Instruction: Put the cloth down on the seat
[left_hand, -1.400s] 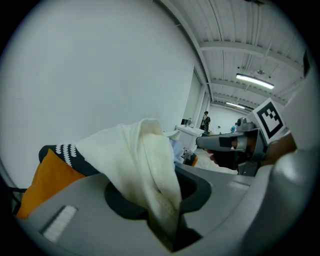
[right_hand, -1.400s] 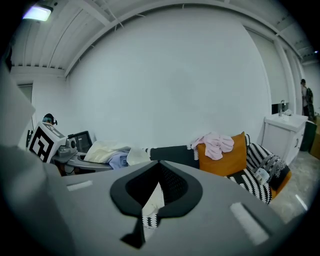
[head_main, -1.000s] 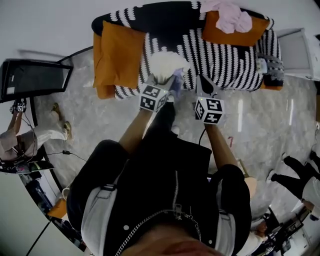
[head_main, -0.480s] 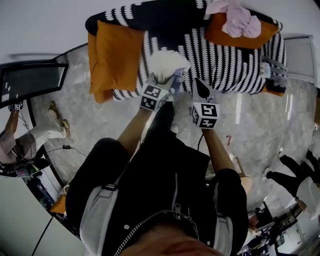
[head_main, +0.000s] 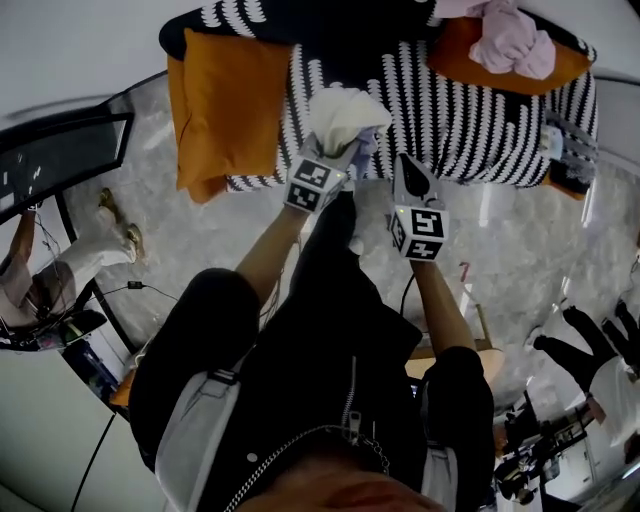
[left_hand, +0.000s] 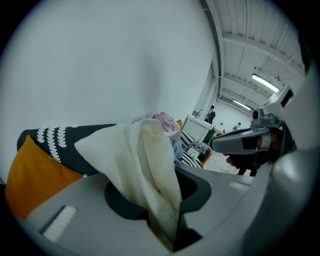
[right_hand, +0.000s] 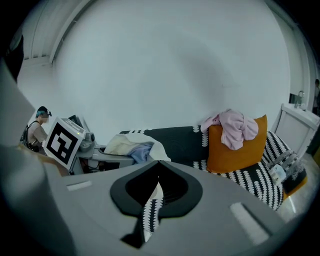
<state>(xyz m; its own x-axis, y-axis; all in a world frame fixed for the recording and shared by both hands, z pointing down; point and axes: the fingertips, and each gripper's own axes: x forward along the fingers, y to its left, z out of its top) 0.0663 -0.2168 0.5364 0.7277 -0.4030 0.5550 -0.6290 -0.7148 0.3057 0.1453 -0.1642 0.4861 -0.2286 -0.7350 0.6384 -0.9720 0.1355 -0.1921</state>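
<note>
A cream-white cloth (head_main: 340, 115) hangs bunched over the black-and-white striped sofa seat (head_main: 470, 120), near its front edge. My left gripper (head_main: 346, 150) is shut on the cloth; in the left gripper view the folds (left_hand: 145, 160) spill up out of the jaws and hide the seat below. Just to the right my right gripper (head_main: 404, 162) points at the seat's front edge. Its jaws (right_hand: 159, 163) meet at the tips with nothing between them. The right gripper view also shows the cloth (right_hand: 131, 142) beside it, with a bluish fold.
An orange cushion (head_main: 225, 100) leans at the sofa's left end. A second orange cushion (head_main: 480, 50) at the right end carries a pink garment (head_main: 510, 45). Marble floor (head_main: 520, 250) lies in front. One person sits at the left (head_main: 50, 280); another's legs (head_main: 590, 340) show at the right.
Both grippers have come forward and down toward the sofa seat, the left one still carrying the cloth. The sofa now sits closer under them.
</note>
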